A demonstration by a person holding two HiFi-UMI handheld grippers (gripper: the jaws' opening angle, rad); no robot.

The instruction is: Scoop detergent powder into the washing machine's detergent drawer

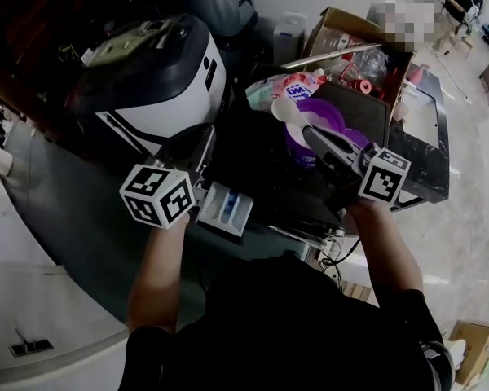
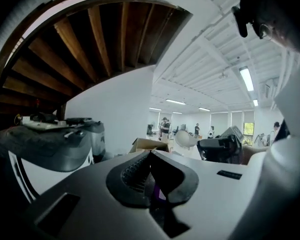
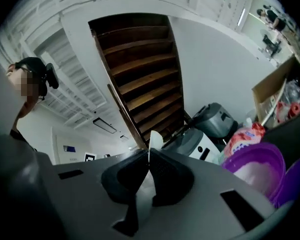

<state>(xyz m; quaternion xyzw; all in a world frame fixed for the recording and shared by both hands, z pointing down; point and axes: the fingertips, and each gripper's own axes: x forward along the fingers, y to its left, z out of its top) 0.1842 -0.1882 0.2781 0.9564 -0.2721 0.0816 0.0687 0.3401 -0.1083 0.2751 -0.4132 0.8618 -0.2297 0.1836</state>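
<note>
My feeds show an open white hall beneath the wooden underside of a staircase (image 3: 140, 74), with people (image 2: 165, 126) far off. Below me is a cluttered dark worktop (image 1: 269, 182).

The white scoop (image 1: 289, 111) hangs over the purple tub (image 1: 319, 119), which holds white powder (image 3: 252, 176). I cannot tell whether the scoop's bowl is loaded. My right gripper (image 3: 149, 151) has its jaws clamped on the scoop's handle, and the handle's thin white edge stands up between them. A purple lid (image 3: 291, 179) sits just beside the tub. A pink bag (image 1: 289, 86) lies behind the tub, and a cardboard box (image 1: 350, 31) lies beyond the bag.

The detergent drawer (image 1: 226, 208) is pulled out, white with blue inside. It is well apart from the scoop and just beside the marker cube of my left gripper (image 2: 150, 156). That gripper's jaws are drawn together and point up toward the ceiling. A purple sliver shows low in the slit, and I cannot tell what it is. The washing machine (image 1: 159, 72), white with a dark top, stands at the left of the head view, above the drawer.
</note>
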